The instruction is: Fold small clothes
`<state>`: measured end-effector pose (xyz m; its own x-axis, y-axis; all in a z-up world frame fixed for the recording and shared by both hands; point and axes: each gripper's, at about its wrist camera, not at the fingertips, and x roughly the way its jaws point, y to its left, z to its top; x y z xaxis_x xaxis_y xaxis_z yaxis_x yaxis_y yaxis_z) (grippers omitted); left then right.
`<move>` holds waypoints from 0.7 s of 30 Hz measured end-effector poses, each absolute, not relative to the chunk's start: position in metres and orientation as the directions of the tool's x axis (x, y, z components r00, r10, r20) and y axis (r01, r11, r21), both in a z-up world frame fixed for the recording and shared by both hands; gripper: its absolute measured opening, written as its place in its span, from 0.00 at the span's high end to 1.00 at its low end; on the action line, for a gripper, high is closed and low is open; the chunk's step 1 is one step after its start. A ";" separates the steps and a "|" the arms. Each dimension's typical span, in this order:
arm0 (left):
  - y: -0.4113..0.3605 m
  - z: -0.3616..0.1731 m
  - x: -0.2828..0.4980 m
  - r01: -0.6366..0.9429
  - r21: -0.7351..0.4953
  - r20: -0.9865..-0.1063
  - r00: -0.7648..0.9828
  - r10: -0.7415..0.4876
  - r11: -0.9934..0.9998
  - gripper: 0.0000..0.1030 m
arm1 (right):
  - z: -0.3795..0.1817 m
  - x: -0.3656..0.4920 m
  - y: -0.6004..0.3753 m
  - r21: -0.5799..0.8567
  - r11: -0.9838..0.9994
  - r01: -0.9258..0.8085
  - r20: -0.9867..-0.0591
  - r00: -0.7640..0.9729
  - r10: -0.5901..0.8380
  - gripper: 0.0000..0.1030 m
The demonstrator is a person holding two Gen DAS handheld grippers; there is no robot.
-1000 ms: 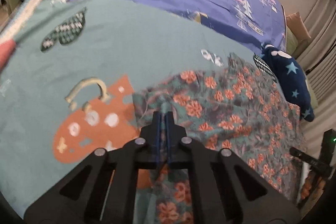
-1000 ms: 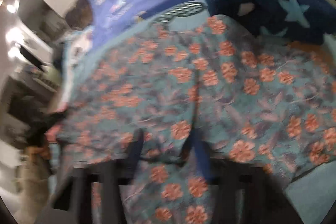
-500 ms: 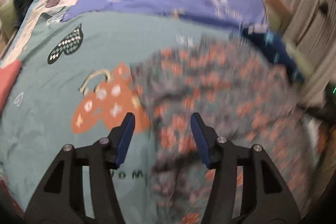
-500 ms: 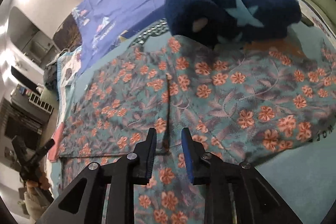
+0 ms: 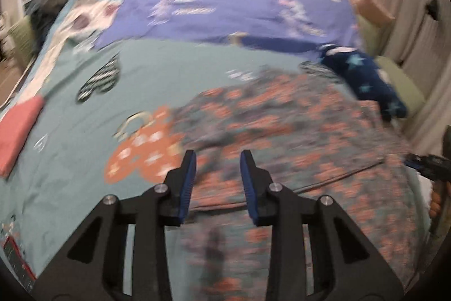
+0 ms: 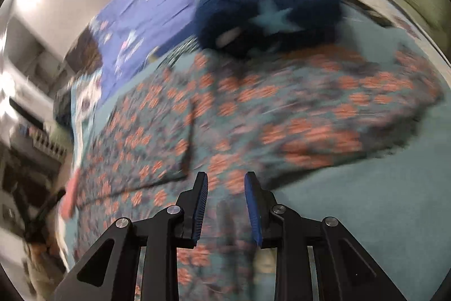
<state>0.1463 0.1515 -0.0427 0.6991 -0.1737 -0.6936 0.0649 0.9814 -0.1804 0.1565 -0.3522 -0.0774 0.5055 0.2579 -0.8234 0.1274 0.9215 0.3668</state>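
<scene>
With both the left gripper [image 5: 217, 160] and right gripper [image 6: 226, 182] parted and empty, the folded flowered garment [image 5: 296, 131] could spring back open, since nothing pins it

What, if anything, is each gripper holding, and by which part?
Nothing is held. The left gripper and right gripper both hang open above the floral garment, jaws apart and empty.
</scene>
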 end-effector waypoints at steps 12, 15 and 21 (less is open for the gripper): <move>0.046 -0.055 0.170 0.231 -0.212 -0.713 0.628 -0.312 0.950 0.68 | -0.086 0.123 -0.536 0.535 0.600 0.595 -0.773 0.631 0.062 0.49; 0.027 -0.060 0.170 0.254 -0.182 -0.729 0.613 -0.303 0.950 0.68 | -0.088 0.141 -0.547 0.511 0.601 0.615 -0.793 0.607 0.053 0.48; 0.008 -0.065 0.166 0.274 -0.177 -0.745 0.590 -0.311 0.945 0.68 | -0.098 0.175 -0.540 0.533 0.588 0.609 -0.794 0.599 0.100 0.43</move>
<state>0.1662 0.0079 -0.0646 0.5899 -0.3107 -0.7453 0.2738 0.9453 -0.1774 0.1748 -0.5400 -0.0981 0.5991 0.1002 -0.7944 0.6087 0.5876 0.5332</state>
